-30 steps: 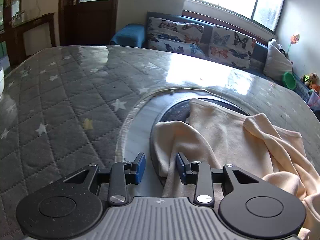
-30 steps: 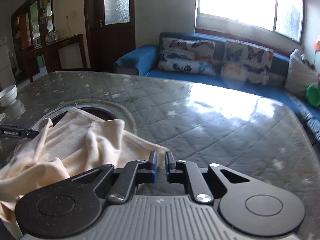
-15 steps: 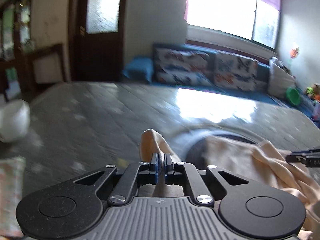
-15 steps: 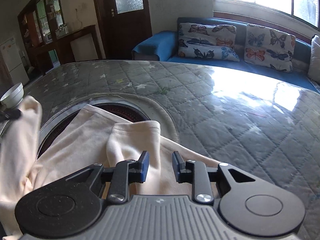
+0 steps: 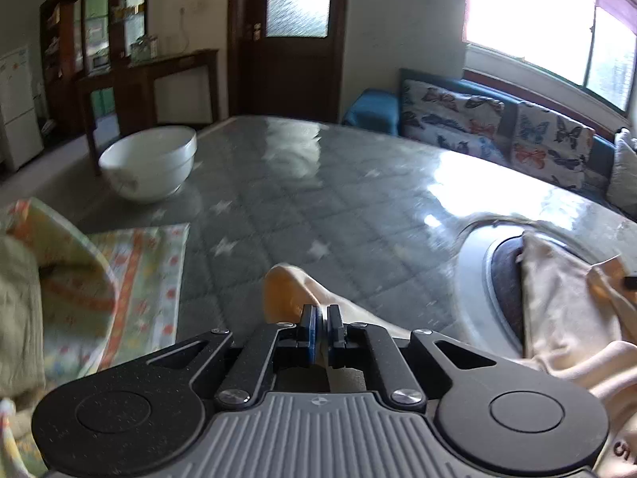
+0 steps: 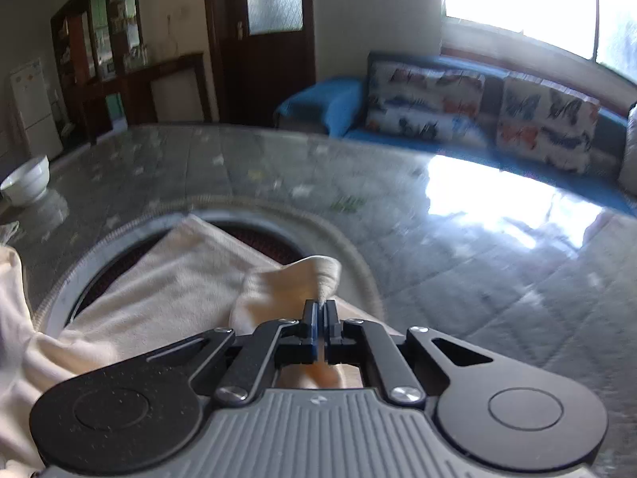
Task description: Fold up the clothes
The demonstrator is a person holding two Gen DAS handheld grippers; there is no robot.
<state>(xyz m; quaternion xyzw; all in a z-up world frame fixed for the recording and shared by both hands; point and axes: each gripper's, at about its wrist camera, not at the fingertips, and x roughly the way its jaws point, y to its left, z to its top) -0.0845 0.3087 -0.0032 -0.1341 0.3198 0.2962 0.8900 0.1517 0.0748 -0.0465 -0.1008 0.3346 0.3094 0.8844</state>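
Two handheld grippers each pinch a corner of one cream garment (image 6: pixel 175 275), likely to spread it flat for folding: the left gripper (image 5: pixel 321 320) is closed on a raised fold, and the right gripper (image 6: pixel 319 320) is closed on another. The garment lies on a quilted, star-patterned table (image 5: pixel 318 207) across its one round inset plate (image 6: pixel 274 245). Also present: one white bowl (image 5: pixel 149 167) and one patterned cloth (image 5: pixel 139 279) at the left.

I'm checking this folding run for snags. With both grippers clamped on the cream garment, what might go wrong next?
1. The left gripper pinches only a small tip of the cream cotton garment; it may slip free.
2. Loose cloth could drag across the round dark inset in the table and bunch.
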